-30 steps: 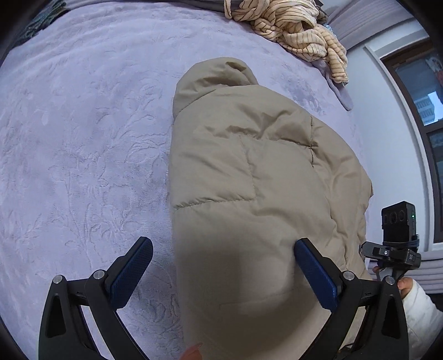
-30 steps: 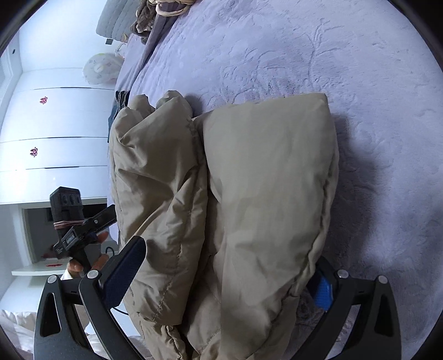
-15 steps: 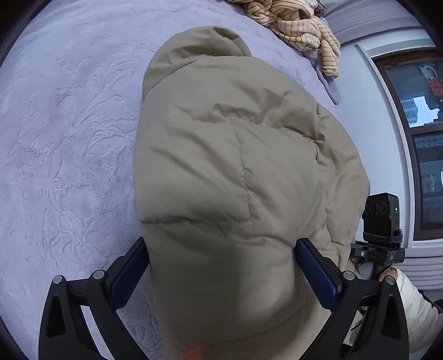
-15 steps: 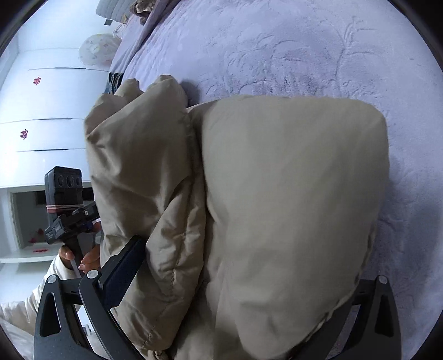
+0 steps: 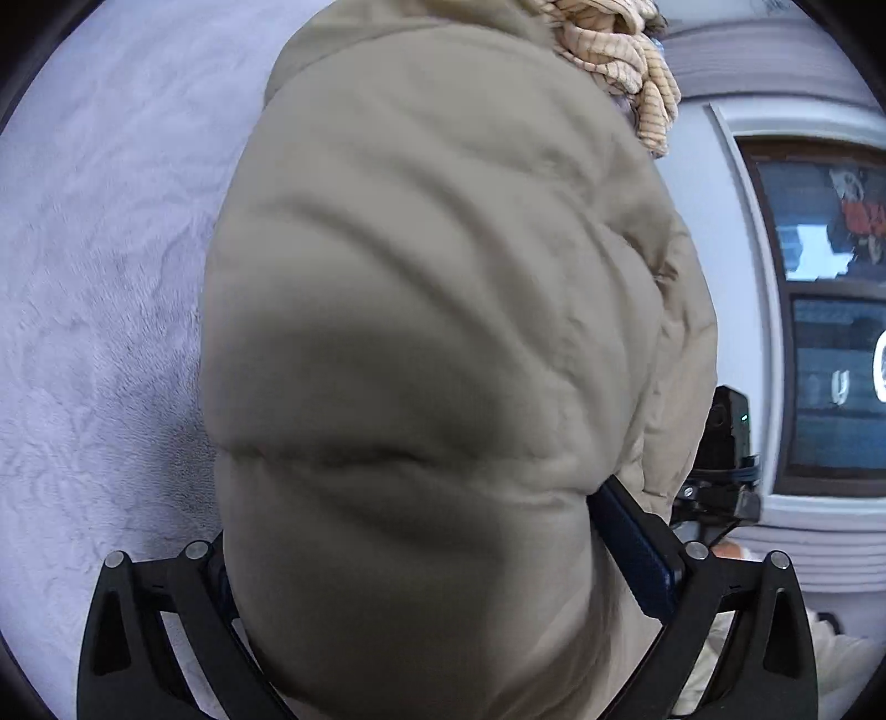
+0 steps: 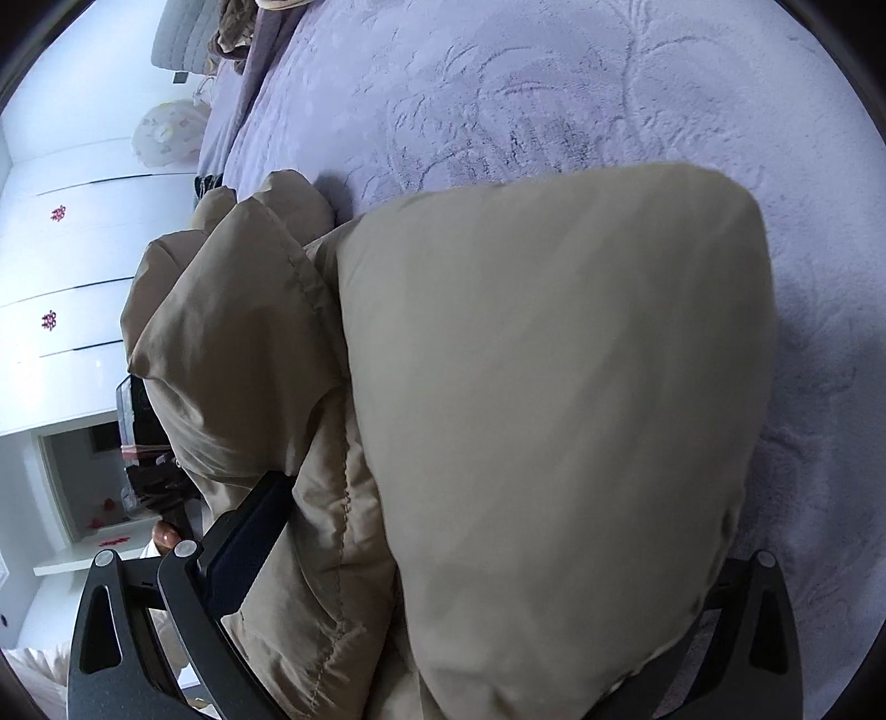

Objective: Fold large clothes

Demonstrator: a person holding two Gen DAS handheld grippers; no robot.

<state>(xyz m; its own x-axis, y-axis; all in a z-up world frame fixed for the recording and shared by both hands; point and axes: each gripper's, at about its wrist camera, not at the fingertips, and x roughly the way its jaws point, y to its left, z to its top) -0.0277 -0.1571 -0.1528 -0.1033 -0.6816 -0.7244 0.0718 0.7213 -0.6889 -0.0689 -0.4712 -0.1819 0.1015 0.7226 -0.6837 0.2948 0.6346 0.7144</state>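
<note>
While your left gripper [image 5: 437, 559] stands wide apart, the jacket [image 5: 443, 332] bulges between its fingers over the bed [image 5: 99, 277], unclamped. From the right wrist, your right gripper [image 6: 482, 554] likewise straddles the jacket [image 6: 554, 415], its jaws spread.

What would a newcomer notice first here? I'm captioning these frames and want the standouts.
A puffy beige down jacket fills both views, bulging between the fingers of the left gripper and the right gripper. It lies on a lavender embossed bedspread. Behind it, at the top of the left wrist view, sits a crumpled striped cream garment.
</note>
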